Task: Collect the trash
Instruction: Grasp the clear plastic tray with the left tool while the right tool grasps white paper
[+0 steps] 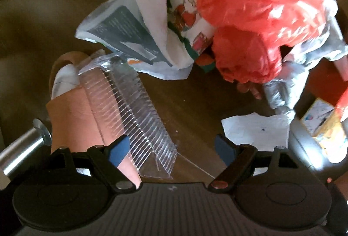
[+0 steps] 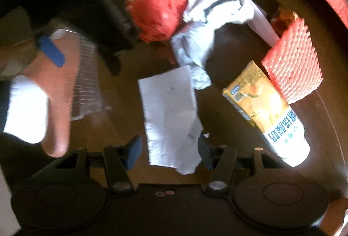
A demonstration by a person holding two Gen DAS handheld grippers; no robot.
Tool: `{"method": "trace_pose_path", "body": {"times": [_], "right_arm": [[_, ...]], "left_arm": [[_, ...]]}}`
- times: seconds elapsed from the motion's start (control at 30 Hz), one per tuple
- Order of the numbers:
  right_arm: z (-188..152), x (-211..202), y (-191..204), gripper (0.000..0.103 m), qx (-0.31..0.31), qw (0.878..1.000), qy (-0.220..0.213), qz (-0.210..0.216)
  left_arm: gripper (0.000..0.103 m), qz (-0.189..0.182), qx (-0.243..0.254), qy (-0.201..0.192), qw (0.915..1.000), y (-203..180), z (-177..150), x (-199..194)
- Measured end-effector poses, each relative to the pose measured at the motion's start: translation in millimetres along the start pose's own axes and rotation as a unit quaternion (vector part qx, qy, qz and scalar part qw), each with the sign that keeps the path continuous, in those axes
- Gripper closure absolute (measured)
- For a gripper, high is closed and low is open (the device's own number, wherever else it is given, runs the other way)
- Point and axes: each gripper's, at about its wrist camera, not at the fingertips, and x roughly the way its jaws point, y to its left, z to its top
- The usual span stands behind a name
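Both grippers are spread wide with nothing held — the right gripper straddles the white paper flat on the brown table, the left gripper sits over the clear ribbed plastic. Paper that flat could just slide away — and the plastic looks slippery, so it might squirt out.

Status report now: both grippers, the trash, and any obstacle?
Left gripper open over clear ribbed tray. Right gripper open, white paper between its fingers, not gripped. Trash all on table. No obstacle.
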Motion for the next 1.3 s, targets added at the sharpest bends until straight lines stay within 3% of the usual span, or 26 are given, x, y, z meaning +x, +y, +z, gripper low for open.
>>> {"method": "trace_pose_path", "body": {"times": [0.4, 0.53, 0.6, 0.63, 0.67, 0.7, 0.8, 1.1, 1.3], "right_arm": [[-1, 32, -6, 0.048, 0.002, 1.0, -0.003, 0.017], [-1, 30, -6, 0.049, -0.007, 1.0, -0.012, 0.021], [-1, 29, -4, 0.056, -0.019, 1.0, -0.017, 0.012], [-1, 28, -2, 0.068, -0.023, 1.0, -0.019, 0.005], [-1, 29, -1, 0.087, -0.024, 1.0, -0.017, -0.001], [0, 32, -1, 0.096, -0.02, 1.0, -0.009, -0.001], [2, 30, -3, 0.1, -0.008, 1.0, -0.012, -0.005], [5, -12, -28, 0.101, 0.077, 0.997, -0.031, -0.006], [-2, -59, -36, 0.101, 0.151, 0.987, -0.05, -0.009]], "left_arm": [[0.065, 0.022, 0.027, 0.02, 0.9992, -8, 2, 31], [0.07, 0.019, 0.031, 0.02, 0.9991, -16, -3, 36], [0.072, 0.016, 0.035, 0.018, 0.9991, -16, -4, 39], [0.076, 0.013, 0.037, 0.016, 0.9991, -17, -5, 39], [0.078, 0.009, 0.038, 0.013, 0.9992, -17, -6, 39], [0.083, 0.006, 0.04, 0.01, 0.9991, -11, -5, 37], [0.093, -0.006, 0.046, -0.006, 0.9989, -13, -6, 31], [0.098, -0.031, 0.063, -0.032, 0.997, -25, -17, 6], [0.099, -0.051, 0.07, -0.053, 0.9948, -25, -38, -32]]}}
